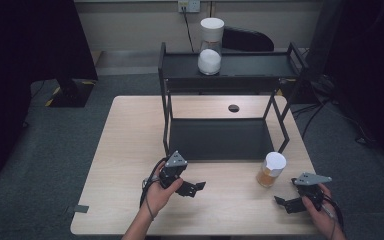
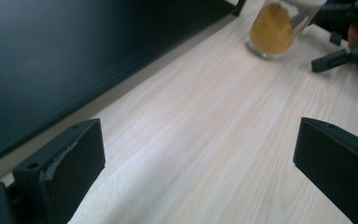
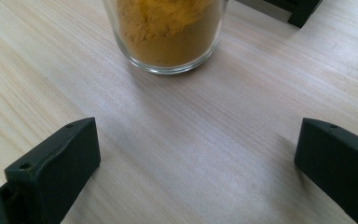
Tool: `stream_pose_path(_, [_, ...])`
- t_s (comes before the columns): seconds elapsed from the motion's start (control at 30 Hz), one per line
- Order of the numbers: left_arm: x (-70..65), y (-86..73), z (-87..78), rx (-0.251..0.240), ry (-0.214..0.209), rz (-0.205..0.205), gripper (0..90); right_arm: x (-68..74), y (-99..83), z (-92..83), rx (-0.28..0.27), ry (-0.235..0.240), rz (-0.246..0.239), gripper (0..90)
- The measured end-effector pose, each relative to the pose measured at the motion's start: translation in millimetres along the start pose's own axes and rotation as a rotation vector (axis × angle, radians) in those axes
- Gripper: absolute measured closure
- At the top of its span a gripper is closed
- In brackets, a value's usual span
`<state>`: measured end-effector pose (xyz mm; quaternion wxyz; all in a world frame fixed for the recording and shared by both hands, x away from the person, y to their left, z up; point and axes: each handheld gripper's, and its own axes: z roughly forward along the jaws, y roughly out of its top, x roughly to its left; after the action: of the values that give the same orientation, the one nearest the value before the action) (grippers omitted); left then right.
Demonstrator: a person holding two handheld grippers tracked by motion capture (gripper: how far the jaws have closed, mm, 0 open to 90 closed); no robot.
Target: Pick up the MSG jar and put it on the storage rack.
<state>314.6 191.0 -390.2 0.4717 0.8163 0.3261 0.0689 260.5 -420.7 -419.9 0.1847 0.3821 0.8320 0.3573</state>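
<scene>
A glass jar point(image 1: 271, 170) with a white lid and orange powder stands on the wooden table point(image 1: 130, 150), by the front right leg of a black two-level rack point(image 1: 220, 137). My right gripper point(image 1: 282, 202) is open just in front of and to the right of the jar. In the right gripper view the jar point(image 3: 168, 32) stands a short way ahead of the open jaws point(image 3: 196, 154), which hold nothing. My left gripper point(image 1: 196, 189) lies open near the table's front, pointing right. Its view shows the jar point(image 2: 272, 28) far ahead of its empty jaws point(image 2: 198, 154).
A second jar point(image 1: 210, 47) with white contents and a white lid stands on the rack's top shelf. The rack's lower tray point(image 2: 74, 46) lies left of my left gripper. A round cable hole point(image 1: 233, 108) sits at the table's back. Dark monitors flank the table.
</scene>
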Motion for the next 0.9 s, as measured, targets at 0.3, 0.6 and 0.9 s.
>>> stream_pose_path(0.3, [-4.7,-14.4,-8.1,0.030,0.049,0.015,1.3,0.1,0.1,-0.1,0.001,0.000,0.001,0.0])
stream_pose_path(0.6, [-8.4,-25.2,-12.0,0.076,0.082,0.041,1.4,0.1,0.1,-0.1,0.001,0.000,0.001,0.0])
stream_pose_path(0.9, [-11.0,-31.5,-14.7,0.153,0.121,0.094,1.8,0.0,0.0,-0.1,0.000,0.000,0.001,0.0])
